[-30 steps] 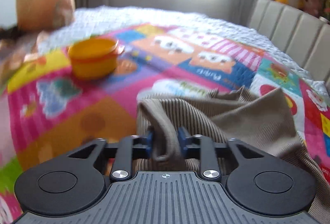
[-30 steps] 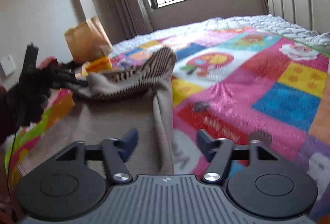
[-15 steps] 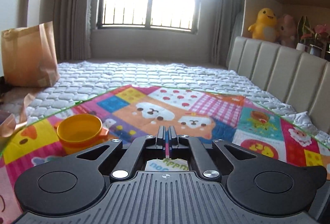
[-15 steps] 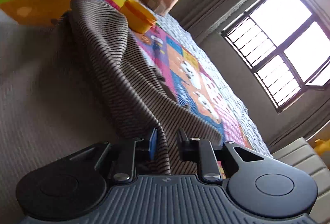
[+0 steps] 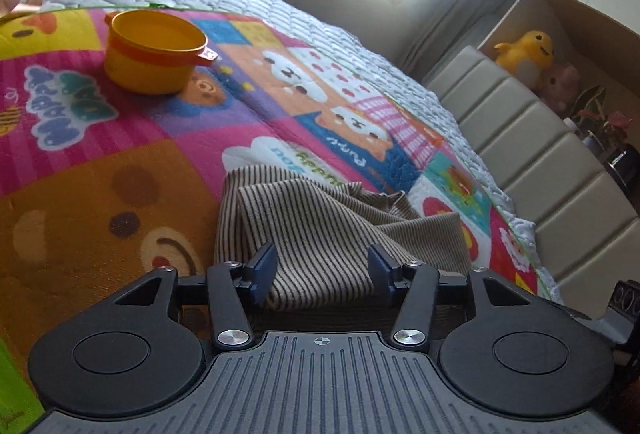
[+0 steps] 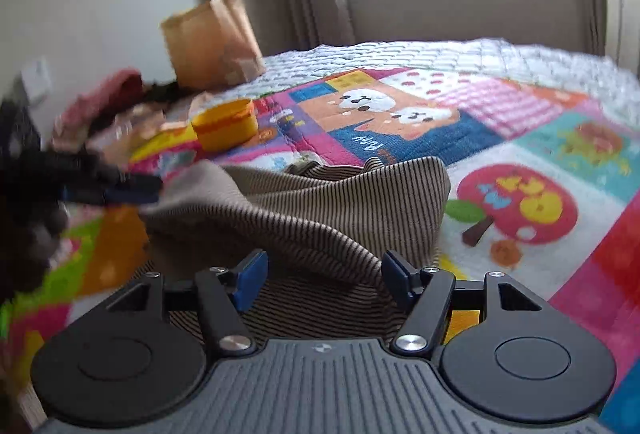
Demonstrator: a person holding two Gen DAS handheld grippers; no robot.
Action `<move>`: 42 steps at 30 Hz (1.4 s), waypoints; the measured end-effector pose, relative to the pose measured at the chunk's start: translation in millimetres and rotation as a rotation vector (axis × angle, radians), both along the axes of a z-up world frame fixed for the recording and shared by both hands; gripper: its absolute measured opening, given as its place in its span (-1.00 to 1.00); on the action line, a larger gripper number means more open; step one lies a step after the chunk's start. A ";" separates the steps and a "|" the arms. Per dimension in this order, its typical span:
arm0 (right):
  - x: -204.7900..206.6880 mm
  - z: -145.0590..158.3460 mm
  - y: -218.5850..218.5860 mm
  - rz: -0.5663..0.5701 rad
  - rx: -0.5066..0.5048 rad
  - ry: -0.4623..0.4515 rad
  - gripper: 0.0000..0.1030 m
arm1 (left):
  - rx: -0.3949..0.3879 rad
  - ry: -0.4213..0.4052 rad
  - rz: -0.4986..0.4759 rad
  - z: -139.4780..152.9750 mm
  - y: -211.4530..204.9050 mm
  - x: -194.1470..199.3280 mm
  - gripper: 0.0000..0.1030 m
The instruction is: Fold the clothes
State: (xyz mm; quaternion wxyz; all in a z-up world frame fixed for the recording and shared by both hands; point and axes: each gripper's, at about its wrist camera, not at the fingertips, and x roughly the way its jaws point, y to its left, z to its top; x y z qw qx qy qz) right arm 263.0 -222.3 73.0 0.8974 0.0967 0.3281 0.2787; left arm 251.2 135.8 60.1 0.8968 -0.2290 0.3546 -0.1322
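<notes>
Both claws, clamped shut half a second ago, now gape empty: left claw (image 5: 322,274) and right claw (image 6: 322,280) have dropped the striped garment (image 5: 320,218), which lies bunched just ahead, fold unfinished.

Black hand-held gripper (image 5: 322,272), blue pads (image 5: 264,266), silver screws

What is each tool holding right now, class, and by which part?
Nothing is held. Both the left tool and the right tool stand open, each with the striped brown garment lying loose between its fingers, ungripped.
</notes>
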 end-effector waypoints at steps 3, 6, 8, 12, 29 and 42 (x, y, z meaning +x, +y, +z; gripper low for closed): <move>2.4 -2.5 -3.4 -0.079 0.049 -0.043 0.24 | 0.081 -0.002 0.006 -1.4 -3.5 1.1 0.05; 5.3 -12.2 8.9 -0.040 -0.093 -0.065 0.09 | 0.163 -0.005 0.011 -2.9 -7.0 2.2 -0.13; 9.6 -27.9 16.2 -0.018 -0.192 -0.009 -0.15 | 0.217 -0.006 0.015 -3.8 -9.4 2.9 -0.14; -4.9 -39.4 21.7 0.012 -0.318 -0.051 -0.21 | 0.327 -0.009 0.022 -5.7 -14.0 4.3 -0.05; -48.4 -22.6 49.5 0.165 -0.669 -0.413 0.17 | 0.059 0.030 -0.020 -3.1 5.6 -7.9 0.11; -22.7 -21.3 65.0 0.066 -0.902 -0.701 -0.85 | 0.201 -0.165 -0.013 40.6 -31.4 36.0 -0.87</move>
